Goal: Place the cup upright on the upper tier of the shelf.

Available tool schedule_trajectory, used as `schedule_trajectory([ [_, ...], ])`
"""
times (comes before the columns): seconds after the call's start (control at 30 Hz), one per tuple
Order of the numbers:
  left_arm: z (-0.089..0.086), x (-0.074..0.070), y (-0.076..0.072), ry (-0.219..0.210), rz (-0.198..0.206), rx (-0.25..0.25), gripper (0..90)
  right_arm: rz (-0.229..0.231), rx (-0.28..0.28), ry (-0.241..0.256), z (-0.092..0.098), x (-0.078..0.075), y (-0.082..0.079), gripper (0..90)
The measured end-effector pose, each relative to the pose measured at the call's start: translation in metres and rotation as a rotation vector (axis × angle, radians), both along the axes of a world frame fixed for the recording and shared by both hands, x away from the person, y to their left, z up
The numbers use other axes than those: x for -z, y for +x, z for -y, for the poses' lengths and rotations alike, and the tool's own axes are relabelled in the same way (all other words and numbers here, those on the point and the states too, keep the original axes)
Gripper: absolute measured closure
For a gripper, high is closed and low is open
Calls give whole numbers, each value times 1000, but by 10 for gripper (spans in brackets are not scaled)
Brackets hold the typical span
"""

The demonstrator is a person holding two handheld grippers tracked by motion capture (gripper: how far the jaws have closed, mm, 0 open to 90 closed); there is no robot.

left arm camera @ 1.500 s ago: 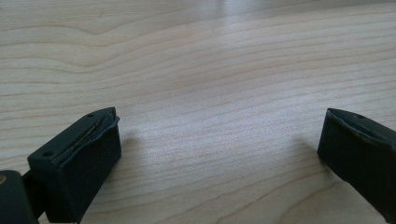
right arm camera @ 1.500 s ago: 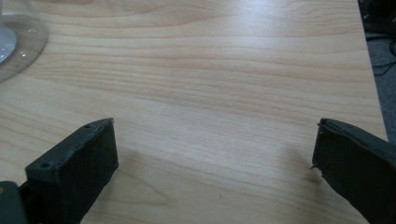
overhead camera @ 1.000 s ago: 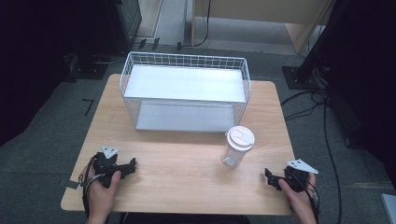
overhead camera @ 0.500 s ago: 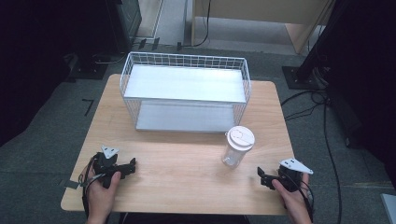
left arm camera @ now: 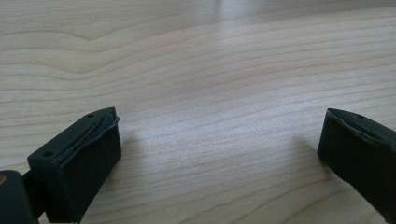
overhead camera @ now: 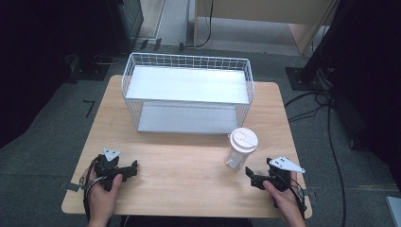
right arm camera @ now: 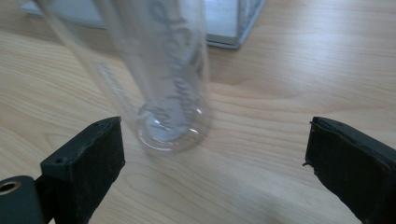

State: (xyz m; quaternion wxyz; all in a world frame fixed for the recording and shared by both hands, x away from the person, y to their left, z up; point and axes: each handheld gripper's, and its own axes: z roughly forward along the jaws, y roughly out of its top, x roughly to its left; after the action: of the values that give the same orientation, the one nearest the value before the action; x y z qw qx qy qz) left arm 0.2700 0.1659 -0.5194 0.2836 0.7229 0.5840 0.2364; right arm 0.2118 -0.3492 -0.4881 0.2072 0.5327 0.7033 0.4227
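Observation:
A clear plastic cup (overhead camera: 240, 148) with a white lid stands upright on the wooden table (overhead camera: 189, 165), right of centre. My right gripper (overhead camera: 251, 177) sits open just in front of it and slightly to its right, held low over the table. In the right gripper view the cup (right arm camera: 159, 74) rises ahead of the wide-apart jaws, nearer the left one, and touches neither. My left gripper (overhead camera: 133, 167) rests open near the front left of the table. The left gripper view has bare wood (left arm camera: 215, 93) between the jaws of the left gripper (left arm camera: 219, 144).
A white wire basket (overhead camera: 187, 94) with a flat white bottom stands at the back middle of the table, just behind the cup. Its corner (right arm camera: 243, 23) appears beyond the cup in the right gripper view. Black cables and stands lie on the floor around the table.
My right gripper has moved left and forward toward the cup. The left gripper and the cup have stayed put.

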Motion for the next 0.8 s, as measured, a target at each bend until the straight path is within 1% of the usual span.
schedule_trajectory([
  [0.07, 0, 0, 0, 1, -1, 1, 0, 3, -10, 6, -3, -1, 0, 45],
  [0.1, 0, 0, 0, 1, -1, 1, 0, 12, -30, 9, -9, -3, 2, 45],
  [0.23, 0, 0, 0, 1, -1, 1, 0, 23, -50, 20, -17, -5, 4, 48],
  [0.33, 0, 0, 0, 1, -1, 1, 0, 28, -56, 26, -21, -7, 5, 49],
  [0.4, 0, 0, 0, 1, -1, 1, 0, 41, -65, 38, -27, -9, 8, 51],
  [0.47, 0, 0, 0, 1, -1, 1, 0, 39, -63, 43, -29, -11, 9, 53],
  [0.53, 0, 0, 0, 1, -1, 1, 0, 52, -67, 50, -33, -13, 12, 56],
  [0.57, 0, 0, 0, 0, -1, 1, 0, 60, -67, 63, -38, -16, 16, 60],
  [0.67, 0, 0, 0, 1, -1, 2, 0, 76, -72, 65, -42, -19, 19, 59],
  [0.7, 0, 0, 0, 0, 0, 1, 0, 87, -54, 64, -47, -22, 22, 66],
  [0.8, 0, 0, 0, 1, 0, 1, 0, 102, -37, 83, -49, -25, 27, 72],
])
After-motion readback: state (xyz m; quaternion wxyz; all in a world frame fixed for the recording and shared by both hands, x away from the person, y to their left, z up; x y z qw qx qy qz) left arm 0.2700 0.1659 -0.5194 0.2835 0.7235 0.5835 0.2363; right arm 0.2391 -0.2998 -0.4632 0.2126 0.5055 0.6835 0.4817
